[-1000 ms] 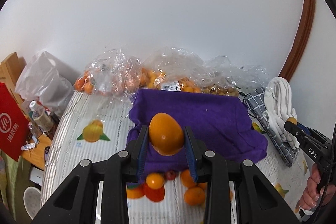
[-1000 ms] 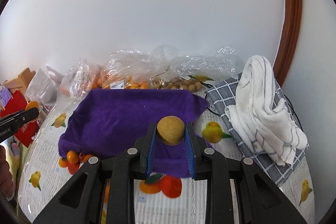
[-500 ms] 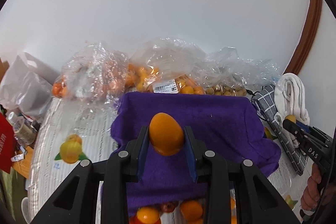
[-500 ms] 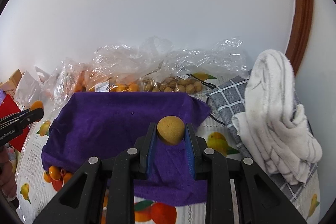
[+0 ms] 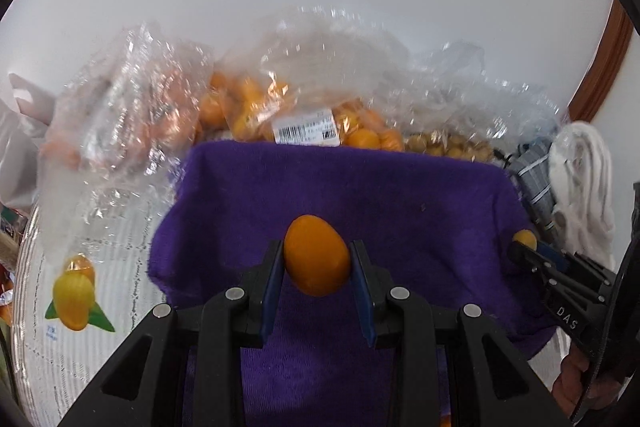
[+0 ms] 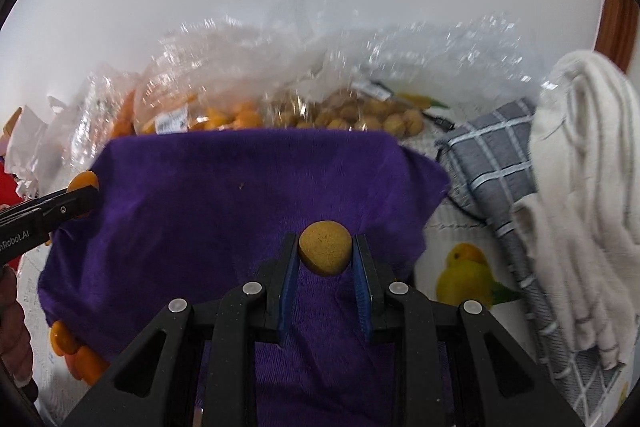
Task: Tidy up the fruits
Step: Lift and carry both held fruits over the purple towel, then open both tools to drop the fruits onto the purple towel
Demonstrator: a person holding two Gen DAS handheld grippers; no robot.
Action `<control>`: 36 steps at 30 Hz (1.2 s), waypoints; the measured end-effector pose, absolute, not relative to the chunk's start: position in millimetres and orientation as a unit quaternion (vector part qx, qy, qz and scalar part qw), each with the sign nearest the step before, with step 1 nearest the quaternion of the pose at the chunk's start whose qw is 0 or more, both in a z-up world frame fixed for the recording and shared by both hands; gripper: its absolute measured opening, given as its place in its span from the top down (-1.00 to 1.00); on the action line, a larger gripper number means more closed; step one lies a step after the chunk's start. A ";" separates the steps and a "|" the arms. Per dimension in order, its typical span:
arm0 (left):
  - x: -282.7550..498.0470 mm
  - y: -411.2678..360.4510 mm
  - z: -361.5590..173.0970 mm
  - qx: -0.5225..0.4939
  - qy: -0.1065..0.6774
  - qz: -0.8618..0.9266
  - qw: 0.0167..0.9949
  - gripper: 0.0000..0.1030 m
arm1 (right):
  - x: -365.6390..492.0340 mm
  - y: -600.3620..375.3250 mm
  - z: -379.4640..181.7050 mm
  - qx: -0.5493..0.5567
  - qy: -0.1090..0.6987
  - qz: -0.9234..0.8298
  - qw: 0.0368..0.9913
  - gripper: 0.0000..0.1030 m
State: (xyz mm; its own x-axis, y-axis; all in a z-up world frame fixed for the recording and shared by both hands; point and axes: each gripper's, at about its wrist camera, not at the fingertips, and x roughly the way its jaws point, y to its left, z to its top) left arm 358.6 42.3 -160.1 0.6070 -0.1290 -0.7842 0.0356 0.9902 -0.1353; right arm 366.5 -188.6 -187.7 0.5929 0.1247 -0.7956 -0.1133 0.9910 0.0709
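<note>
Both tongs carry fruit over the purple cloth [image 5: 360, 195], the landmark here. The left tongs [image 5: 317, 263] are clamped on an orange fruit [image 5: 316, 255]; the right tongs [image 6: 325, 254] are clamped on a smaller tan fruit [image 6: 325, 247]. Over the last second both have come forward and down: the cloth now fills more of each view, and the loose oranges at its near edge have dropped almost out of the left view. Each fruit hangs above the cloth, the orange one over its near middle, the tan one nearer its right edge. Bags [image 5: 304, 107] of fruit lie behind the cloth. Judgement: placement on the cloth is imminent; neither fruit is released yet.
</note>
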 end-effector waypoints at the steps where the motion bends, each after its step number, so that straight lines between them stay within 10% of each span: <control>1: 359.3 41.6 -162.6 -0.048 0.443 -0.046 0.894 0.40 | 368.0 -188.2 -190.2 0.007 0.448 0.068 0.891 0.49; 17: 368.2 30.0 -187.4 -0.029 0.475 -0.039 0.879 0.40 | 374.5 -178.1 -214.8 -0.006 0.469 0.068 0.881 0.47; 27: 368.0 24.3 -184.9 -0.022 0.488 -0.040 0.872 0.23 | 356.1 -180.9 -189.9 -0.008 0.450 0.069 0.891 -0.13; 36: 334.4 32.7 -126.4 -0.055 0.430 -0.035 0.901 0.01 | 304.6 -196.2 -141.3 -0.030 0.412 0.019 0.911 -0.21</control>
